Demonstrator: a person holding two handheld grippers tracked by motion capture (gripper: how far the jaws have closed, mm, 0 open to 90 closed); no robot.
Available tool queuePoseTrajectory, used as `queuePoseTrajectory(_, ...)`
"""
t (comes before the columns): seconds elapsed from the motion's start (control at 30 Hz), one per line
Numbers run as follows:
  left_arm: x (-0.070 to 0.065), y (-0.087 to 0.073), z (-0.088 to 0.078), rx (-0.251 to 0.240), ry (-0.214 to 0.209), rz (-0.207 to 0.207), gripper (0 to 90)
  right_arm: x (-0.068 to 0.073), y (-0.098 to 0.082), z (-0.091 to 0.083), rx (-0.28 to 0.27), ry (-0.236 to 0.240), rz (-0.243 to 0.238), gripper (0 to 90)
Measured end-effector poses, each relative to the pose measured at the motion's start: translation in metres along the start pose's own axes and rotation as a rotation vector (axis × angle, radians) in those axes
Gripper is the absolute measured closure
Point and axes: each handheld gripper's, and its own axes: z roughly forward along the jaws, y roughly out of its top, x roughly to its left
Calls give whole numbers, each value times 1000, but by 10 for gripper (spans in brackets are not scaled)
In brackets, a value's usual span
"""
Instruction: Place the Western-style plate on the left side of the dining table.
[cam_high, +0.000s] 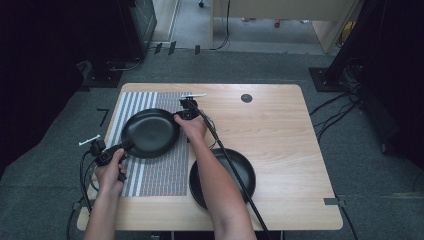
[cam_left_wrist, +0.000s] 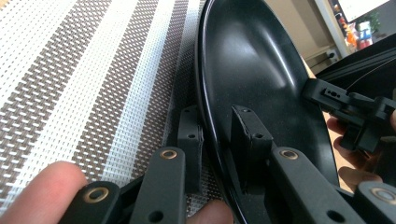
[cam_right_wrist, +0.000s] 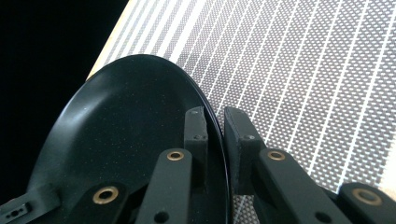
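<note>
Two grippers, left (cam_high: 121, 148) and right (cam_high: 176, 116), pinch opposite rims of a black plate (cam_high: 150, 132) over the striped placemat (cam_high: 160, 175); it looks rigid, glossy, likely slick, best gripped by its thin edge

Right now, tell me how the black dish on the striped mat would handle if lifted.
Probably stiff: the black dish holds its round shape. Its glossy surface may slip in a rim grip. Wide and shallow, it should hardly tip.
</note>
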Motion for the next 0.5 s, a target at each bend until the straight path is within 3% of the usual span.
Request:
queuePoseTrajectory(0.2,0,2,0,18,-11,37,741,-5,-3,4,4,-2,-23,799)
queuePoseTrajectory(0.23,0,2,0,24,-29,41,710,-5,-1,2,9,0,-23,783)
queuePoseTrajectory(0.3,-1,3,-1,29,-42,53,617,-4,1,-8,-42,-26,-48,731)
queuePoseTrajectory(0.37,-7,3,-3,30,-9,97,533,-4,3,-16,-78,-22,-71,658)
queuePoseTrajectory(0.43,-15,3,-6,11,28,163,414,-2,4,-28,-106,-43,-131,592)
queuePoseTrajectory(0.5,-21,4,-12,-11,60,216,377,1,5,-38,-140,-62,-183,547)
